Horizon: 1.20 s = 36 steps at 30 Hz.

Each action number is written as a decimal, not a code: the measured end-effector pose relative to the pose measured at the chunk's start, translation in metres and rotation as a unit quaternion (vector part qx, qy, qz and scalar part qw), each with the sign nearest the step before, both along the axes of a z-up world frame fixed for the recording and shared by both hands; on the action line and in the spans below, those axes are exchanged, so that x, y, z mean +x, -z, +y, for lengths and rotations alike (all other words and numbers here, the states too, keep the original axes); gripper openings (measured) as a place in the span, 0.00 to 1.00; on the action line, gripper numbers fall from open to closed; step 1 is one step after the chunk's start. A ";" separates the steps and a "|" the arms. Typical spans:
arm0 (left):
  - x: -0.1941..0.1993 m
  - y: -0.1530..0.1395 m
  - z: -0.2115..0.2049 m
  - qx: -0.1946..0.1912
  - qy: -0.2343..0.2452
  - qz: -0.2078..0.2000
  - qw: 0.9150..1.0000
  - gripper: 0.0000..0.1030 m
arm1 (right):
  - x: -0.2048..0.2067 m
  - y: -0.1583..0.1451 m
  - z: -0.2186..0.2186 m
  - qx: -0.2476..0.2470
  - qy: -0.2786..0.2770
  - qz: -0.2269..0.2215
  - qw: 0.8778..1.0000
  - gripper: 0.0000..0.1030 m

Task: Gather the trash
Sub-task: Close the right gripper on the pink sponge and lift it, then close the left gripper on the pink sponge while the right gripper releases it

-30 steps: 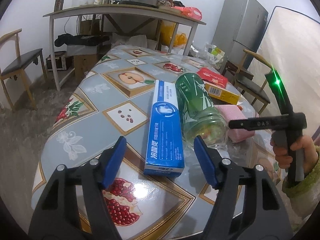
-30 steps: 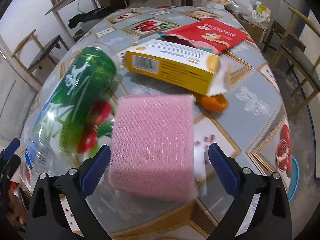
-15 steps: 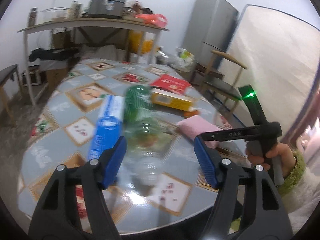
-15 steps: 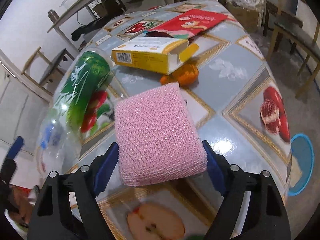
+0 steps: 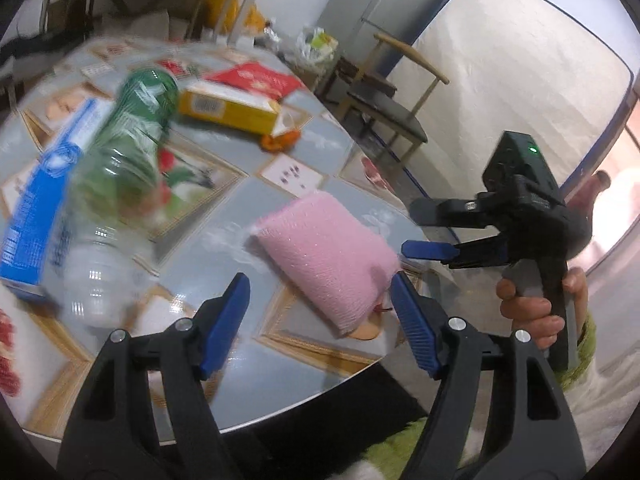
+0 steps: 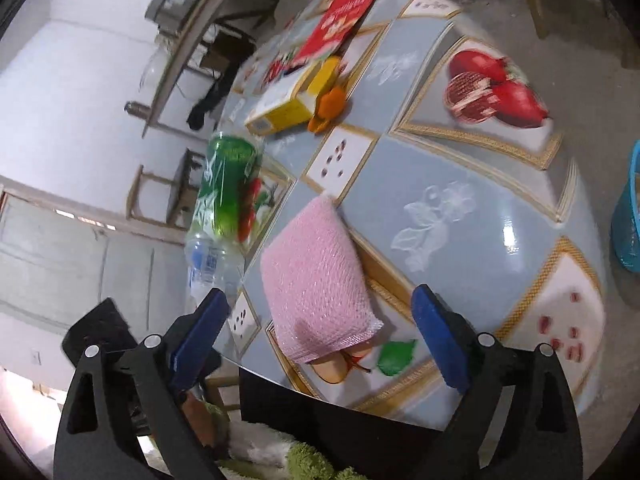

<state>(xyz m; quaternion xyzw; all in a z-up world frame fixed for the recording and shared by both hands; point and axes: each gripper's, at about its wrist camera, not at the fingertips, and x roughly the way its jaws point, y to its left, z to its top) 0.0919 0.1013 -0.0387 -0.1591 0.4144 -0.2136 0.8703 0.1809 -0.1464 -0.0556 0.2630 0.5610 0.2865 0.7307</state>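
Note:
A pink mesh pad lies near the front edge of the round fruit-print table. My left gripper hovers over the pad's near end, jaws apart and opening slightly, neither pad pressing. In the right wrist view the pink pad lies between the fingers of my right gripper, whose jaws are opening and touch nothing. In the left wrist view a hand holds that right gripper just right of the pad. A green-labelled plastic bottle lies to the left.
Also on the table are a blue carton, a yellow box, a red packet and orange peel. A chair and a fridge stand beyond. A blue basket sits on the floor at right.
The left view swung right, from the carton and bottle to the pink pad. The right gripper's fingers, close around the pad half a second ago, now stand wider. That view has rolled.

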 end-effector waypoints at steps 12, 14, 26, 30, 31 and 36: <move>0.027 0.027 -0.031 0.012 0.003 0.068 0.998 0.80 | 0.014 0.027 0.004 0.047 0.019 0.032 0.998 0.55; 0.030 0.028 -0.032 0.016 0.001 0.072 0.997 0.81 | 0.012 0.034 0.016 0.079 -0.013 0.051 0.995 0.52; 0.045 0.031 -0.049 0.055 -0.003 0.089 0.994 0.86 | 0.005 0.032 -0.021 0.140 0.015 0.049 0.989 0.59; 0.051 0.029 -0.052 0.062 -0.025 0.101 0.993 0.87 | 0.001 0.025 -0.032 0.125 0.031 0.030 0.991 0.63; 0.055 0.029 -0.052 0.065 -0.035 0.105 0.992 0.87 | 0.001 0.025 -0.033 0.125 0.033 0.029 0.991 0.63; 0.063 0.029 -0.057 0.086 -0.066 0.110 0.988 0.87 | -0.004 0.024 -0.041 0.114 0.038 0.024 0.992 0.64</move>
